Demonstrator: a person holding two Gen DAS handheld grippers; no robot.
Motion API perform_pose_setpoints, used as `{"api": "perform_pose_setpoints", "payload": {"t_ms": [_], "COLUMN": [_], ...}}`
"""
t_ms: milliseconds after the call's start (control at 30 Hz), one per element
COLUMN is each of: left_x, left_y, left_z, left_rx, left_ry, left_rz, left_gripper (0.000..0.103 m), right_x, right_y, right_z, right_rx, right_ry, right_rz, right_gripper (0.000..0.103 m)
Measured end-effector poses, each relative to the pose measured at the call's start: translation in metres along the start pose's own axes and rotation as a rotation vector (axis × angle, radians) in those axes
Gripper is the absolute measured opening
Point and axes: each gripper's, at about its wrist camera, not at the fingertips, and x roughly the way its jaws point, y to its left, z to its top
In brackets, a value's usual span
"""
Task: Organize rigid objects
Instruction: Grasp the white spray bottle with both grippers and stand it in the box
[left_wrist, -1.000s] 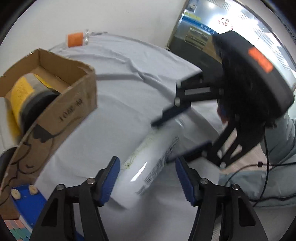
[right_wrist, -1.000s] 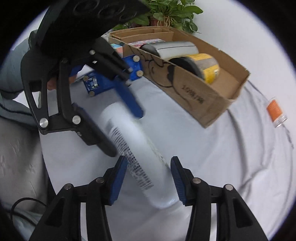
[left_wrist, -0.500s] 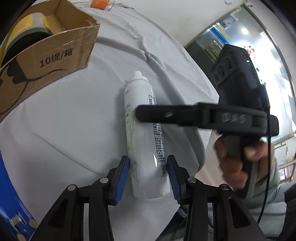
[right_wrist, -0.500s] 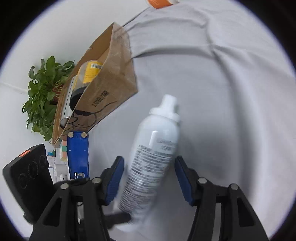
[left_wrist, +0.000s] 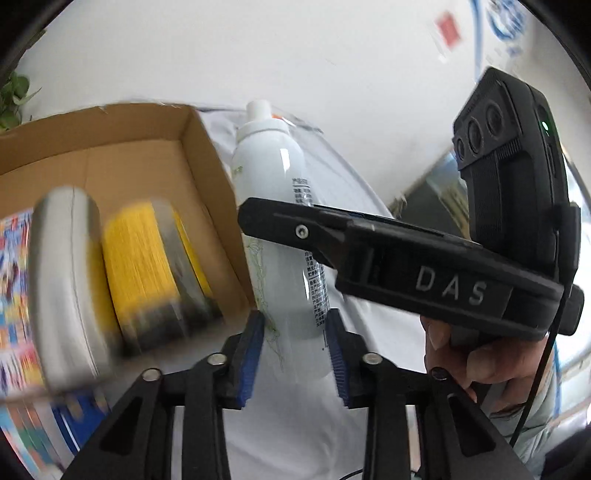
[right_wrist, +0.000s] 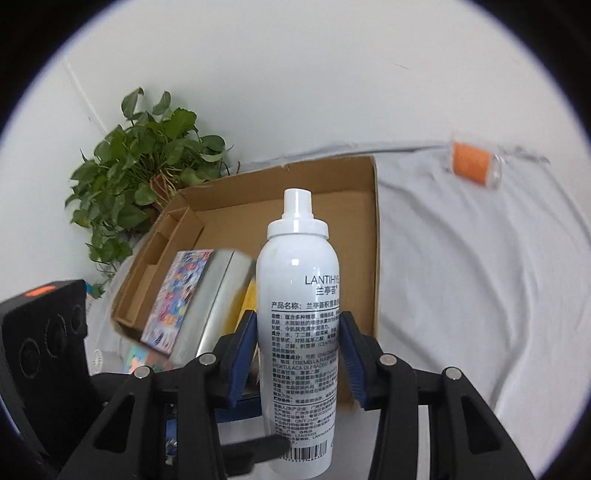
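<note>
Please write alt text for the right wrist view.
A white spray bottle with printed label stands upright, gripped between the right tool's blue pads. Behind it, an open brown cardboard box sits on a white cloth-covered table.

The spray bottle (right_wrist: 298, 332) looks like glossy white plastic or coated metal, smooth, with printed text. Around it, the box (right_wrist: 371, 229) at ten o'clock is matt brown cardboard holding a brushed silvery tin (right_wrist: 218, 299). The cloth (right_wrist: 461, 277) over the worktop is pale, soft and creased. Both grippers' jaws carry ribbed blue pads (right_wrist: 243, 354) on matt black plastic.
</note>
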Motion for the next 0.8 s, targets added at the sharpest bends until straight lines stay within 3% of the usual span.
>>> {"api": "perform_pose_setpoints", "payload": {"t_ms": [167, 267, 333, 433, 467, 600, 700, 800], "left_x": [0.018, 0.027, 0.028, 0.000, -0.011, -0.091, -0.137, -0.175], "left_y": [0.038, 0.044, 0.045, 0.045, 0.045, 0.071, 0.092, 0.104], "left_z": [0.060, 0.065, 0.058, 0.034, 0.025, -0.024, -0.057, -0.098], "left_rx": [-0.113, -0.120, -0.115, -0.078, -0.071, -0.098, -0.145, -0.189], "left_ry": [0.013, 0.031, 0.043, -0.007, -0.034, -0.149, -0.197, -0.221], "left_rz": [-0.051, -0.033, -0.018, 0.033, 0.051, 0.153, 0.234, 0.273], "left_gripper": [0.017, 0.018, 0.025, 0.056, 0.062, 0.063, 0.063, 0.063], "right_x": [0.058, 0.067, 0.070, 0.068, 0.068, 0.064, 0.055, 0.027], "right_y": [-0.023, -0.025, -0.023, -0.021, -0.022, -0.025, -0.025, -0.012], "right_z": [0.018, 0.004, -0.004, -0.005, -0.005, -0.006, -0.008, -0.018], "right_rx": [0.036, 0.044, 0.052, 0.098, 0.119, 0.171, 0.203, 0.139], "right_ry": [0.098, 0.155, 0.155, 0.131, 0.129, 0.085, 0.069, 0.048], "right_rz": [-0.001, -0.024, -0.048, -0.057, -0.059, -0.065, -0.009, -0.089], "right_gripper": [0.043, 0.043, 0.044, 0.044, 0.044, 0.047, 0.047, 0.049]}}
